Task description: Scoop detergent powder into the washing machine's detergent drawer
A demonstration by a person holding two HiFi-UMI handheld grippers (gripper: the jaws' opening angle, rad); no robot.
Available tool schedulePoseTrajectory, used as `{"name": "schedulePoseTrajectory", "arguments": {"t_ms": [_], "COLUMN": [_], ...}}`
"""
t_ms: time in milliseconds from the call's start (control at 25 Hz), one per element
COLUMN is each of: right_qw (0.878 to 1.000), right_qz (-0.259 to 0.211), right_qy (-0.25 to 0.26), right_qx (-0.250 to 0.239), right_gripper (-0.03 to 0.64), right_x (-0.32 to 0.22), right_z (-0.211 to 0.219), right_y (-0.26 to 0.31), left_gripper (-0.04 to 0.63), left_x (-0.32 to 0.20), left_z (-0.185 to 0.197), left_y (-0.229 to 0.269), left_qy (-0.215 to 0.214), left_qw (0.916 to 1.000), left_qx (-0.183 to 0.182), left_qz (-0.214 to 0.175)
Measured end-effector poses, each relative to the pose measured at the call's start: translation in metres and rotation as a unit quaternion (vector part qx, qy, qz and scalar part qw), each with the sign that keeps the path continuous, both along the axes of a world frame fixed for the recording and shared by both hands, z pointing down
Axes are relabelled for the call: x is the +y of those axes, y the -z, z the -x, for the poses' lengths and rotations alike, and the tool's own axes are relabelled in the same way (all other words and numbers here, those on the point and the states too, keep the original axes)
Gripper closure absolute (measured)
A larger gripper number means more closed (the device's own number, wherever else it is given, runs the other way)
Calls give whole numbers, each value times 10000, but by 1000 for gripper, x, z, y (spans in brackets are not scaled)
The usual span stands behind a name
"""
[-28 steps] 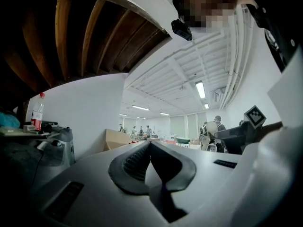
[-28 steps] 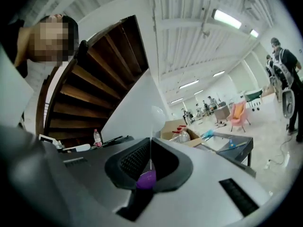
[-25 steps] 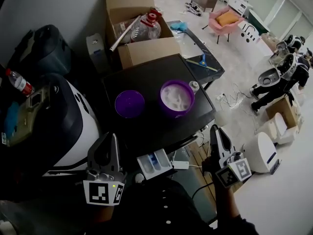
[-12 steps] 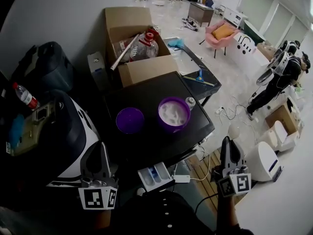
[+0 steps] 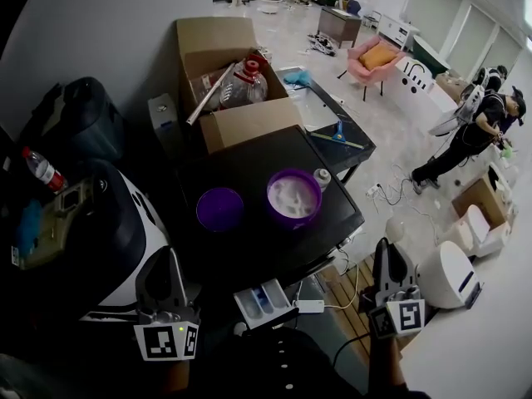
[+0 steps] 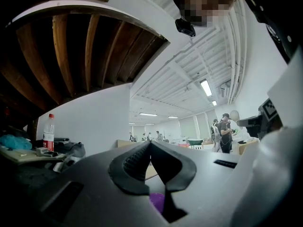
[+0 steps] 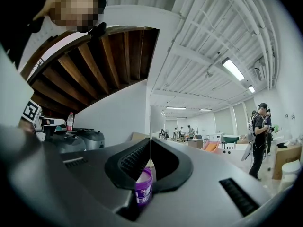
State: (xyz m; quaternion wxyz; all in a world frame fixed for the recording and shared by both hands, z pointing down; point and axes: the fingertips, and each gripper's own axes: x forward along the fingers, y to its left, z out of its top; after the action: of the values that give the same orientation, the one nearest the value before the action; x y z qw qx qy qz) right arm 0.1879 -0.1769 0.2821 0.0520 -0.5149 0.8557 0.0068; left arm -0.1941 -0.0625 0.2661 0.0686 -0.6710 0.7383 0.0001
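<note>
An open purple tub point(image 5: 293, 198) holding white powder stands on the black table point(image 5: 249, 169). Its purple lid point(image 5: 220, 209) lies to its left, and a small white cup point(image 5: 322, 175) stands at its right. The white detergent drawer point(image 5: 264, 300) stands pulled out below the table's front edge, between my grippers. My left gripper point(image 5: 173, 260) is shut and empty, pointing up beside the washing machine point(image 5: 125, 223). Right of the drawer, my right gripper point(image 5: 387, 252) is also shut and empty. The tub point(image 7: 143, 188) shows beyond the shut right jaws, the lid point(image 6: 156, 201) beyond the left ones.
A cardboard box point(image 5: 218, 36) holding a clear bottle sits behind the table. A glass side table point(image 5: 320, 110) carries a blue squeegee. A red-capped bottle point(image 5: 43, 171) lies at the left. A white appliance point(image 5: 445, 277) stands on the floor at the right, and a person point(image 5: 474, 131) stands farther off.
Over the last second both grippers drew back and down from the table edge, the right one also shifting to the right. They have hardly moved in the last half second.
</note>
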Motion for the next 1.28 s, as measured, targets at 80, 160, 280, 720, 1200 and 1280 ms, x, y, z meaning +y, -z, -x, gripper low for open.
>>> {"name": "schedulePoseTrajectory", "arguments": {"t_ms": [80, 160, 280, 720, 1200, 1280], "right_qw": [10000, 10000, 9999, 9994, 9991, 9990], "right_qz": [-2, -11, -14, 4, 33, 28], "right_qy": [6, 28, 55, 228, 326, 343], "right_qx": [48, 94, 155, 245, 266, 274], "right_gripper": [583, 583, 583, 583, 583, 583], "right_x": [0, 0, -1, -4, -8, -8], "right_z": [1, 2, 6, 23, 29, 30], "right_y": [-1, -2, -4, -5, -5, -5], "left_gripper": [581, 581, 581, 581, 581, 581], "left_x": [0, 0, 2, 3, 4, 4], "left_z": [-2, -3, 0, -1, 0, 0], "left_y": [-1, -1, -1, -4, -3, -3], "left_qy": [-13, -12, 15, -9, 36, 34], "left_qw": [10000, 10000, 10000, 10000, 10000, 10000], "left_qx": [-3, -2, -4, 37, 49, 53], "left_qz": [12, 18, 11, 28, 33, 20]}}
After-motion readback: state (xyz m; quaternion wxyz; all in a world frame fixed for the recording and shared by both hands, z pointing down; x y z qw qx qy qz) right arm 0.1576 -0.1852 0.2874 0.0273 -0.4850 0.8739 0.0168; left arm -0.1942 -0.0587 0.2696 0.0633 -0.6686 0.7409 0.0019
